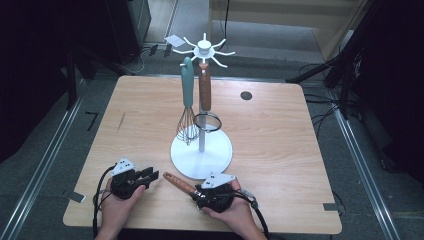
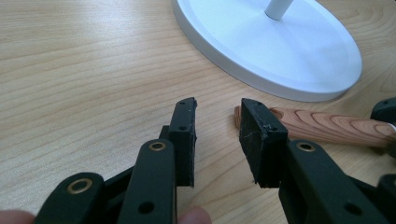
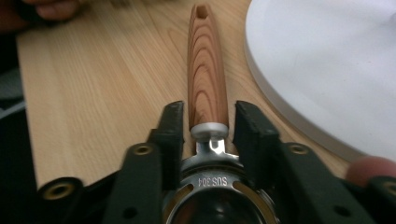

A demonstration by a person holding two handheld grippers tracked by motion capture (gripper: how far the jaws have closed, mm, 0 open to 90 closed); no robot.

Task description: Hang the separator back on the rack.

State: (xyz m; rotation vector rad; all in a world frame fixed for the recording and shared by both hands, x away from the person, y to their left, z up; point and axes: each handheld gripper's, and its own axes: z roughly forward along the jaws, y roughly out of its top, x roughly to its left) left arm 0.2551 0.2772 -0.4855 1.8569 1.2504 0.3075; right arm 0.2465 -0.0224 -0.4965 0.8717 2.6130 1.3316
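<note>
Item: wood-handled steel utensil [image 1: 181, 184], lying flat near the desk's [image 1: 280, 150] front edge, just beside the white round base [image 1: 201, 152] of the utensil stand; its handle end points toward the front-left corner, and its bowl-shaped metal head (stamped steel, exact kind not readable) sits under the right gripper [image 3: 205, 133]. State of the right claw: jaws straddle the metal neck where it meets the handle, with a gap on each side, so open and not clamping. State of the left gripper [image 2: 217, 135]: jaws parted and holding nothing, resting low over the desk with the handle's tip [image 2: 240, 116] just beyond one pad. Also on the stand: a teal-handled whisk [image 1: 187, 102] and a brown-handled ring-headed tool [image 1: 205, 97], both hanging from the top hooks. Handling note: the likely step is lifting the utensil to hang it; closing squarely on the wooden handle rather than the slick neck should give a steadier hold, keeping the hanging hole at the tip free.
</note>
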